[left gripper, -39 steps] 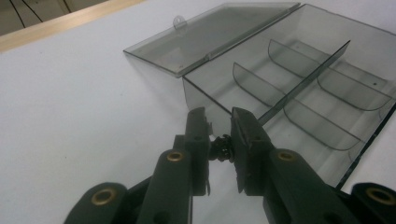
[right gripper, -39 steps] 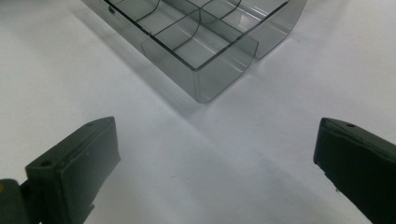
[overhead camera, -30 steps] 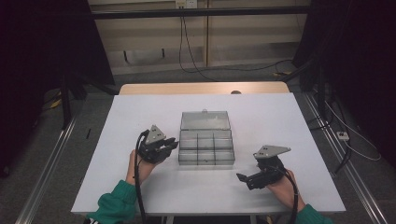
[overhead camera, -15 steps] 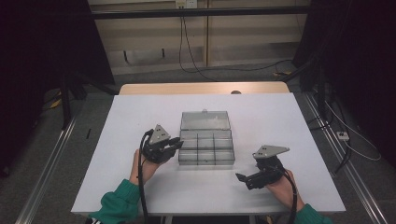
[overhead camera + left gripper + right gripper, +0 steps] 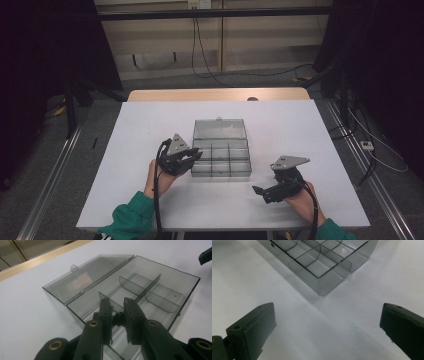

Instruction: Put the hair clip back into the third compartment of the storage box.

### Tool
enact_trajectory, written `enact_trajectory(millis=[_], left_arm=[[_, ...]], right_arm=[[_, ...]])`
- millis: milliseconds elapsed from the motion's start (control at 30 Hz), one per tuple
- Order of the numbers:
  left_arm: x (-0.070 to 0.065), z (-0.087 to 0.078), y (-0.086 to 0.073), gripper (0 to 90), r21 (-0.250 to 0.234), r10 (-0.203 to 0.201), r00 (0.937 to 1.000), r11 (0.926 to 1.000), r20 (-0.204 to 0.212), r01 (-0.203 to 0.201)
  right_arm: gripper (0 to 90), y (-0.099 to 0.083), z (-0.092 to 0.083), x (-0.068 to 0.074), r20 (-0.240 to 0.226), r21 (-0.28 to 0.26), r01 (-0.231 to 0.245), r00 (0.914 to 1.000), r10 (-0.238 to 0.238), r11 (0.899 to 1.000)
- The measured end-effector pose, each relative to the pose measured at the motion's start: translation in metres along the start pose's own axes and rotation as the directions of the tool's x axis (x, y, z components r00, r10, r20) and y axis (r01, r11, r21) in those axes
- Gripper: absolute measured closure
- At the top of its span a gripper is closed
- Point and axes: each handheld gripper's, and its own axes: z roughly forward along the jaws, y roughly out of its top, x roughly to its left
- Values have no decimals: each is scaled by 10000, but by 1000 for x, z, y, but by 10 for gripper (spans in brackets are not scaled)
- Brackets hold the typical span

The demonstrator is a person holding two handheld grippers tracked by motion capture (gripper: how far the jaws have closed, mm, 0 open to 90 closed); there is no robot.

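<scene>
While the left gripper (image 5: 117, 315) hangs over the near left corner of the smoky clear organizer box (image 5: 221, 150), its jaws are clenched on a small dark ridged part (image 5: 118, 319) pinched between the pads. Just beyond those fingertips lie the box's divided compartments, and its lid (image 5: 86, 277) lies folded back flat on the white table (image 5: 280, 125), farther off and to the left of the fingers. Well apart to the other side, the right gripper (image 5: 261, 192) rests low near the table's front edge with its jaws released, spread wide with bare tabletop between them; a corner of the box stands ahead of its fingertips, not touching them.
</scene>
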Motion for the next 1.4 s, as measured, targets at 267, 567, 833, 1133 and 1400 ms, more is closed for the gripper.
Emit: enact_trajectory(millis=[267, 567, 833, 1133, 1400], left_arm=[[-4, 3, 2, 776, -86, -9, 9999, 10000, 152, 11], [-10, 8, 6, 776, -181, 48, 9997, 9998, 248, -44], [-13, 10, 9, 776, -210, 189, 9994, 9996, 277, -183], [-16, 14, 13, 776, -202, 270, 9991, 9994, 315, -264], [-19, 19, 16, 776, -214, 350, 9988, 9992, 351, -343]], right_arm=[[2, 0, 1, 0, -26, 11, -25, 10000, 25, 10000], [1, 0, 2, -1, -42, 27, -21, 10000, 21, 10000], [1, 0, 2, -1, -29, 47, -27, 10000, 27, 10000], [1, 0, 3, -1, -26, 44, -6, 10000, 6, 10000], [1, 0, 3, -1, 1, 67, -34, 10000, 34, 10000]])
